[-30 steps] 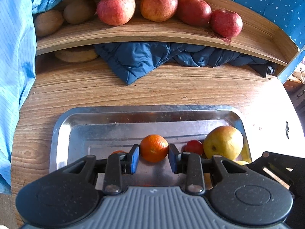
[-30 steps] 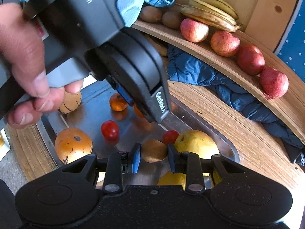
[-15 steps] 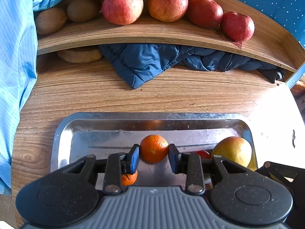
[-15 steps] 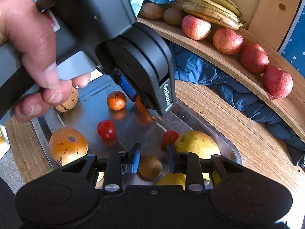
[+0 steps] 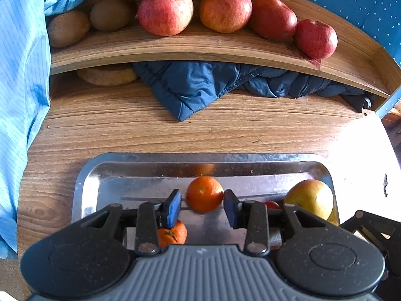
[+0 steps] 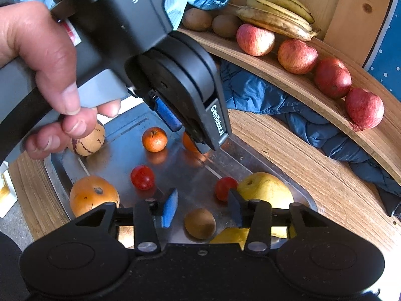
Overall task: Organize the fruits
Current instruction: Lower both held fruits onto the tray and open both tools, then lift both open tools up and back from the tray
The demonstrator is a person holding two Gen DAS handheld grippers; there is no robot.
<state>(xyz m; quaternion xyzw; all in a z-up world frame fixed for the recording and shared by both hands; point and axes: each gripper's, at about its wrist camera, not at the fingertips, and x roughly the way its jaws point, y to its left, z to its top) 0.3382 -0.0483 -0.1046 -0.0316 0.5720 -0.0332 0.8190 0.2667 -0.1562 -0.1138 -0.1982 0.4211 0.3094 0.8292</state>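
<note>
A steel tray (image 5: 85, 183) on the wooden table holds mixed fruit. My left gripper (image 5: 202, 204) is open around a small orange tangerine (image 5: 204, 193), with small gaps on both sides. A second tangerine (image 5: 175, 234) lies below its left finger. My right gripper (image 6: 200, 204) is open above a brown kiwi (image 6: 200, 223) lying in the tray (image 6: 298, 188). Beside it lie a yellow pear (image 6: 265, 192), two cherry tomatoes (image 6: 142, 177), an orange persimmon (image 6: 94, 197) and a tangerine (image 6: 154, 139). The left gripper (image 6: 190, 135) shows above the tray in the right wrist view.
A curved wooden shelf (image 5: 200, 47) at the back holds several red apples (image 5: 165, 13), kiwis (image 5: 67, 27) and bananas (image 6: 275, 16). A blue quilted cloth (image 5: 200, 85) lies under the shelf. A striped pale fruit (image 6: 87, 139) sits at the tray's far corner.
My right gripper has opened and let go of the kiwi, which now lies in the tray. My left gripper has lifted slightly and its jaws have widened around the tangerine.
</note>
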